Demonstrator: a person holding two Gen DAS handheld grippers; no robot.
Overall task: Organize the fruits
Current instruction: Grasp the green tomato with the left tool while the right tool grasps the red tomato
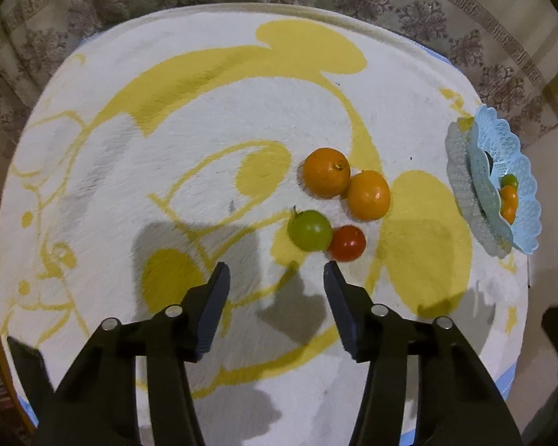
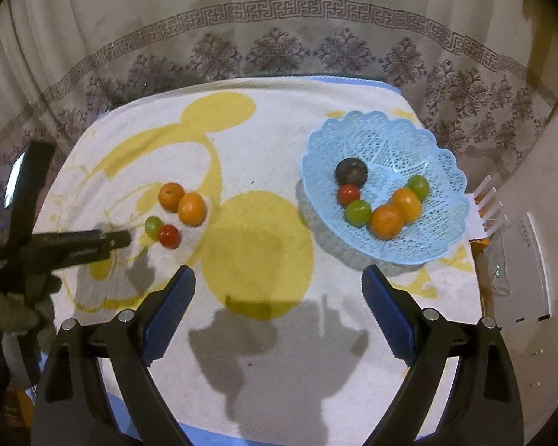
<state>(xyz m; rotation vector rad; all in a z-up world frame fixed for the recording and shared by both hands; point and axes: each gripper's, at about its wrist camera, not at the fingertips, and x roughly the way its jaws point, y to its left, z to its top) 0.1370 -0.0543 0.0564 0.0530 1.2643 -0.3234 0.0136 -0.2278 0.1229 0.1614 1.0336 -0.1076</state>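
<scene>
Two oranges (image 1: 326,172) (image 1: 369,195), a green fruit (image 1: 309,230) and a red fruit (image 1: 347,243) lie bunched on the white and yellow towel (image 1: 167,148). My left gripper (image 1: 277,273) hovers just short of them, open, with nothing between its fingers. A light blue lace basket (image 2: 442,171) stands at the right and holds a dark fruit (image 2: 350,172), a red one (image 2: 348,195), two green ones and two oranges. My right gripper (image 2: 279,274) is open and empty above the towel, in front of the basket. In the right wrist view the left gripper (image 2: 124,238) reaches in beside the green fruit (image 2: 152,225).
A patterned curtain (image 2: 279,44) hangs behind the table. Past the table's right edge are a white box-like device (image 2: 524,271) and a white slatted piece (image 2: 491,204). A gloved hand (image 2: 15,308) holds the left tool. The basket (image 1: 502,141) sits near the towel's right edge.
</scene>
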